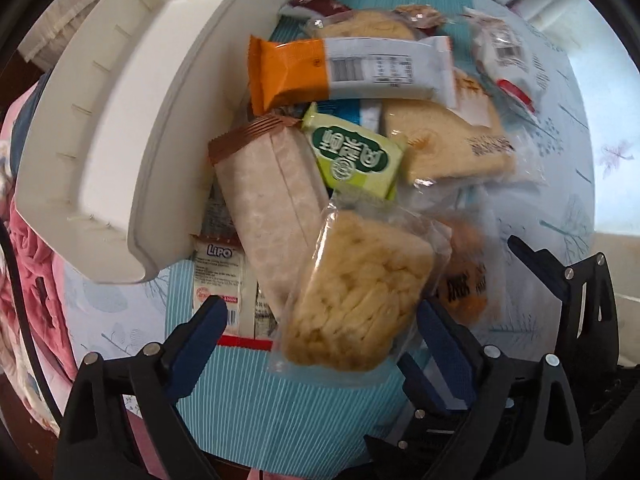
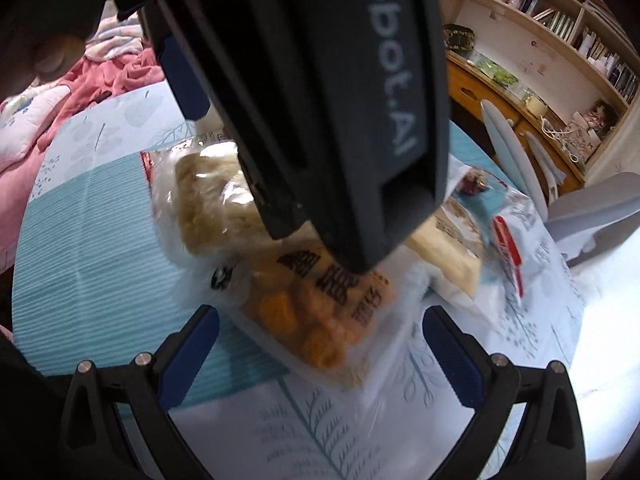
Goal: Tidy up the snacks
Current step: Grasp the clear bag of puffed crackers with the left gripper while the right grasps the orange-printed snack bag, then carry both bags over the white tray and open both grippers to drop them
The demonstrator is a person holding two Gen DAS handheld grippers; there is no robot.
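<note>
Left wrist view: we look straight down on a heap of wrapped snacks lying on a bed cover [image 1: 248, 412] with teal stripes and a pale leaf print. The left gripper [image 1: 324, 312] has its jaws spread wide to either side of a clear-wrapped pale crumbly cake [image 1: 356, 296]; the blue pads [image 1: 200, 336] stand apart from the wrapper and pinch nothing. Just beside the cake lies a long pinkish packet with a brown crimped end [image 1: 268, 200], then a small green packet [image 1: 352, 156] and an orange-and-white bar [image 1: 340, 70]. A white "Lipo" packet [image 1: 218, 276] is mostly buried under the long packet, so we read only its corner. A white plastic bin [image 1: 120, 128], lying tilted, covers the upper left; its far rim is cut off. The right-hand snacks are washed out by glare, and a second dark gripper intrudes at lower right.

Right wrist view: the right gripper [image 2: 320, 328] also stands spread, its pads flanking but not touching a clear bag of orange puffs [image 2: 316, 312], which is blurred. The left gripper's dark body [image 2: 320, 100] fills the upper centre and hides most of the heap; only part of the pale cake [image 2: 216, 192] shows behind it. A red-and-white packet [image 2: 508, 248] lies to the right, its print unreadable. Shelves [image 2: 560, 20] curve along the background.
</note>
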